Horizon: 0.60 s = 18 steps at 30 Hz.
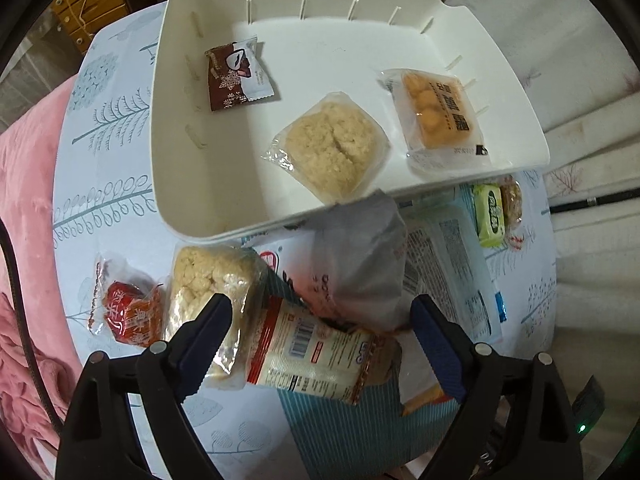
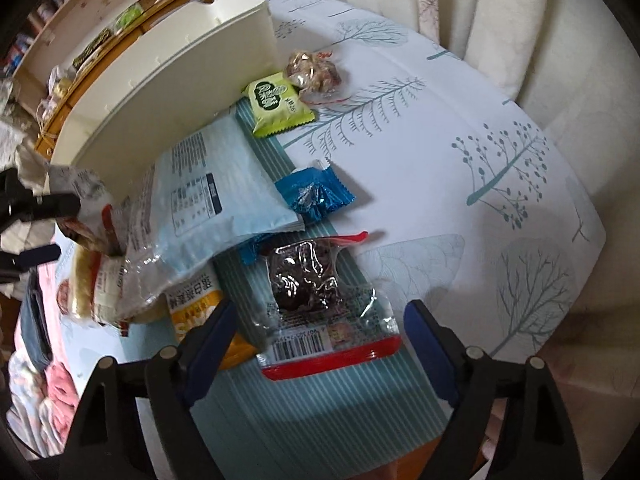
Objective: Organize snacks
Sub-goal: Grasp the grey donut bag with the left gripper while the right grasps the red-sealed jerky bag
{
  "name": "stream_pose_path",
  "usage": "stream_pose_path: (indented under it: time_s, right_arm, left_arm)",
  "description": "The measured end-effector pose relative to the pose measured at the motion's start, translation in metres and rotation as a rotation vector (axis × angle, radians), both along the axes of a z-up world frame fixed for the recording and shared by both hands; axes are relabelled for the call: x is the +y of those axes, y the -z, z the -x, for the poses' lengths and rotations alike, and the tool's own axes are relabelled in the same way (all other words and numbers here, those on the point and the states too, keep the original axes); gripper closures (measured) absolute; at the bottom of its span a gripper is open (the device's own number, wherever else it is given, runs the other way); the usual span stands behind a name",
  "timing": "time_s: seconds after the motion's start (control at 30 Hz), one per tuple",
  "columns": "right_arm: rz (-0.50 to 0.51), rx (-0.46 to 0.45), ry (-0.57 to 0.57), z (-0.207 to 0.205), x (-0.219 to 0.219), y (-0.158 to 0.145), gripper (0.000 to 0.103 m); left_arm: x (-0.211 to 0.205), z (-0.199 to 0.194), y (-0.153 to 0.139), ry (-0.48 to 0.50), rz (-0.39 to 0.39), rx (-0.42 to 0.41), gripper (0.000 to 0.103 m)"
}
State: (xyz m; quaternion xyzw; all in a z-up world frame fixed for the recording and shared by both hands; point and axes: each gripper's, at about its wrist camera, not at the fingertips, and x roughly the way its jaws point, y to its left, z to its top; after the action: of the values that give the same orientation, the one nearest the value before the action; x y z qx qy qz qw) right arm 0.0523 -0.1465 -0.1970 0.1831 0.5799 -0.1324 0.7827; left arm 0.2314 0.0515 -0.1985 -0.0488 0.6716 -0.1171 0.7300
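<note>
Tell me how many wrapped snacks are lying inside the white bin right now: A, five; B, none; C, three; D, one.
C: the left wrist view shows three in the white bin: a brown packet, a pale crumbly cake and an orange packet.

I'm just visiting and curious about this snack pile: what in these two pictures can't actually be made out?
- Left wrist view: the grey bag hides whatever lies beneath it.
- Left wrist view: the white bin has its far corner cut off by the top edge.
- Right wrist view: the yellow packet is mostly hidden under the clear bag.
- Right wrist view: the shelf items behind the bin are too small and blurred to name.
</note>
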Motion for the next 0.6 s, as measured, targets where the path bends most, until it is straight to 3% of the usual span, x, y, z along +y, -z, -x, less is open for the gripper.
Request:
stream_pose_path:
  time_s: [0.6]
  right_arm:
    - [0.015, 0.08, -0.21, -0.025, 0.009, 0.018, 0.026]
  left_arm:
    - [-0.006, -0.016, 0.035, -0.182, 0.066, 0.107, 0.013]
